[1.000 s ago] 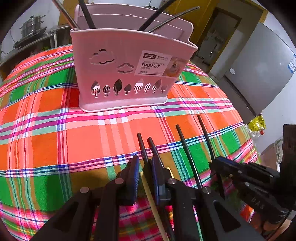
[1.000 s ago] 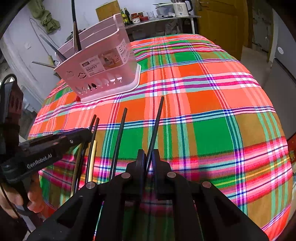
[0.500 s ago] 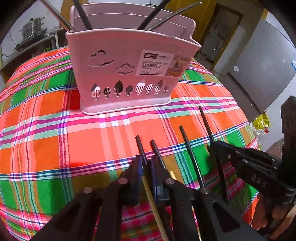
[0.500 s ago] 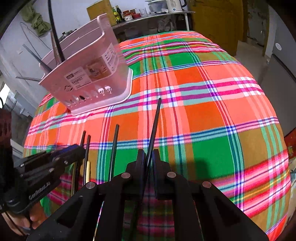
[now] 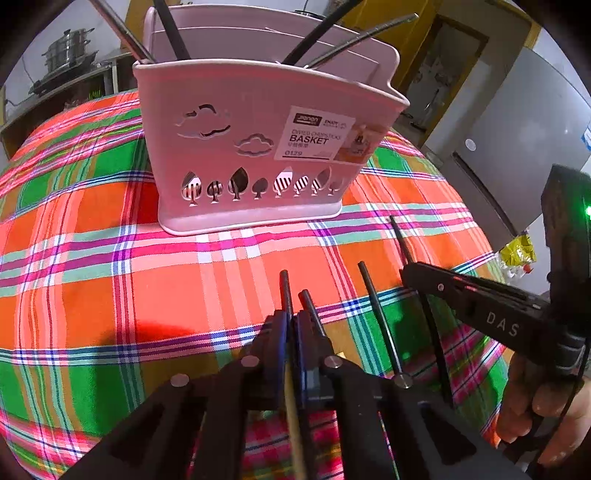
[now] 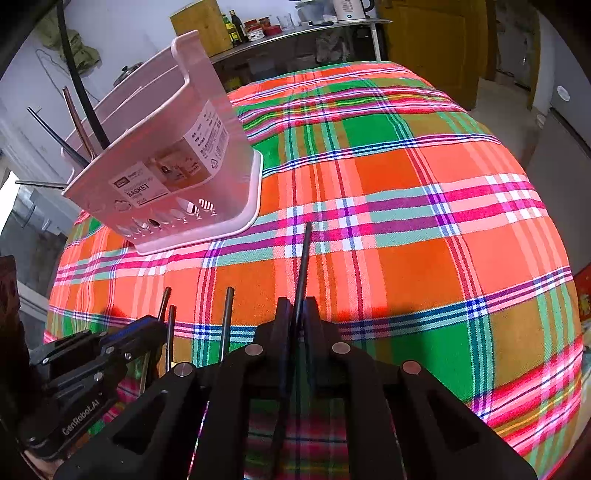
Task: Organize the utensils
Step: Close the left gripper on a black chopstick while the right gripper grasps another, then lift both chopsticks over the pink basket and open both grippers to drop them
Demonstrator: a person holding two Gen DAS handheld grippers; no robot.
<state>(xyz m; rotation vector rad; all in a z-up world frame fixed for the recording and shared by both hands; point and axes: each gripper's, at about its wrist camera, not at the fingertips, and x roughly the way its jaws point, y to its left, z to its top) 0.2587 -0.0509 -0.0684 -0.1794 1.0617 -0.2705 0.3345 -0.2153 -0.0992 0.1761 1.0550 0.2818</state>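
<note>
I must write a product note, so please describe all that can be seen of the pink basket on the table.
The pink basket is an upright holder of matte plastic with thin walls. Its front has cloud cut-outs above and a row of tree and leaf cut-outs near the bottom. A white label reading BASKET sits on the front right. Inner partitions show at the top, and a flared base rim meets the plaid tablecloth. Several dark sticks and one metal-looking rod lean out of it. No gripper touches it.

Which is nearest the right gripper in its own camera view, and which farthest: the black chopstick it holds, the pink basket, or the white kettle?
1. Black chopstick, clamped in the right gripper.
2. Pink basket, upper left on the cloth.
3. White kettle, top, on the far shelf.
</note>
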